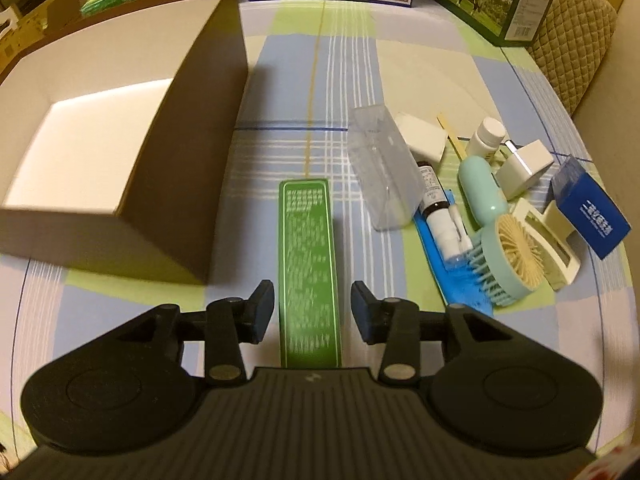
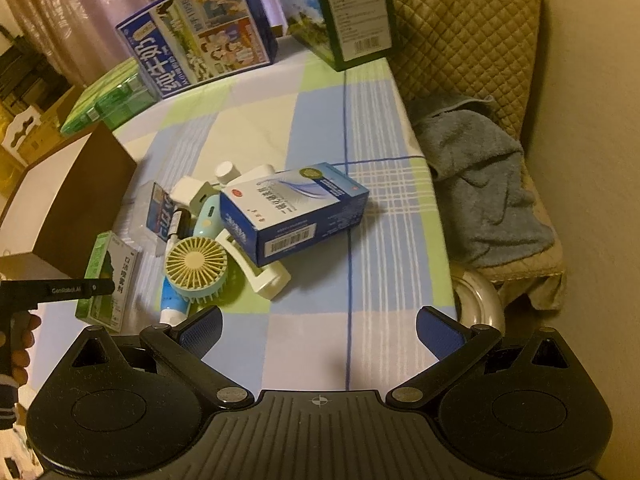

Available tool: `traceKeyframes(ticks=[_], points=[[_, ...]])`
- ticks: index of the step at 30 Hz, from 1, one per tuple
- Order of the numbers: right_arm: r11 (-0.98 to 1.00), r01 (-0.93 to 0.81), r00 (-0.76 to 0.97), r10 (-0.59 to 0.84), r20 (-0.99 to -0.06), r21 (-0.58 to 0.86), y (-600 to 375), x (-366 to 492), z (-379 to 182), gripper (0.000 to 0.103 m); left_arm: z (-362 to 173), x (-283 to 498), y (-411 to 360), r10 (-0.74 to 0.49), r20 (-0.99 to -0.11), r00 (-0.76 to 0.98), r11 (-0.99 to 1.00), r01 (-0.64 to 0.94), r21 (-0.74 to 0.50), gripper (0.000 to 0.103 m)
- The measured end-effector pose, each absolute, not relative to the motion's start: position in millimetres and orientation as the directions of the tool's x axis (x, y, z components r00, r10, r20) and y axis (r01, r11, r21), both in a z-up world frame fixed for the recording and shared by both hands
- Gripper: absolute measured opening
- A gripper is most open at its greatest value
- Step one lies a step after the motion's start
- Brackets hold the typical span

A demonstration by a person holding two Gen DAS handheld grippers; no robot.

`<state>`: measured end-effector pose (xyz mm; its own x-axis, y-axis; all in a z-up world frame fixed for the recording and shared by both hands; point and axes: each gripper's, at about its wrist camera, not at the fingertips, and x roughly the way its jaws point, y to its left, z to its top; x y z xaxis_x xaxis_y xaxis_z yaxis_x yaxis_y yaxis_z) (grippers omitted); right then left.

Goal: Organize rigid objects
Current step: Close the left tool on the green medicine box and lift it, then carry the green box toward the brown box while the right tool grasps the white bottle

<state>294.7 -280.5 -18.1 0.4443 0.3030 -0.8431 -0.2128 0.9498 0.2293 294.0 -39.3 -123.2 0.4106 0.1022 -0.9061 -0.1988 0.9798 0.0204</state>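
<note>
One brown bin (image 1: 168, 152), one green box (image 1: 310, 264), one blue box (image 2: 296, 212), one mint fan (image 2: 196, 270), two milk cartons (image 2: 200, 36).

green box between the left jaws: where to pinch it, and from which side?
Grip the green box across its two long narrow sides, near the close end, coming down from above. It stands on edge, slim face up, already between the left gripper pads, which are open with small gaps.

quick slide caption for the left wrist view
Left tool straddles a green box on the checked tablecloth, pads not touching, between an open cardboard box and a clutter pile.
</note>
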Motion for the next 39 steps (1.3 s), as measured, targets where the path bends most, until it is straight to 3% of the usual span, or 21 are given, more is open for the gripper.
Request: traceKeyframes(ticks=[4, 6, 10, 21, 32, 39], points=[[0.957, -0.183, 0.471, 0.288, -0.834, 0.227, -289.7, 293.2, -12.6, 0.101, -127.6, 304.7, -37.8, 0.105, -0.910, 0.402, 0.984, -0.177, 0.036, 0.036], [0.957, -0.181, 0.483, 0.289, -0.827, 0.229, -292.0, 294.4, -8.9, 0.101, -129.0, 308.0, -35.4, 0.097, -0.913, 0.397, 0.985, -0.170, 0.030, 0.026], [0.948, -0.217, 0.498, 0.314, -0.809, 0.234, -290.0, 305.8, -0.6, 0.101, -127.5, 307.6, -31.6, 0.092, -0.907, 0.410, 0.984, -0.175, 0.021, 0.026], [0.836, -0.514, 0.475, 0.464, -0.748, 0.192, -230.2, 362.9, 16.1, 0.076, -108.3, 245.6, -11.3, 0.125, -0.894, 0.430, 0.963, -0.269, 0.006, 0.026], [0.688, -0.708, 0.312, 0.505, -0.805, 0.158, -167.3, 413.3, -17.3, 0.047, -90.8, 169.6, 71.6, 0.308, -0.889, 0.339, 0.828, -0.556, 0.075, 0.025], [0.639, -0.758, 0.238, 0.457, -0.857, 0.130, -140.6, 446.3, -46.2, 0.042, -79.0, 146.6, 120.0, 0.396, -0.868, 0.301, 0.735, -0.670, 0.103, 0.025]])
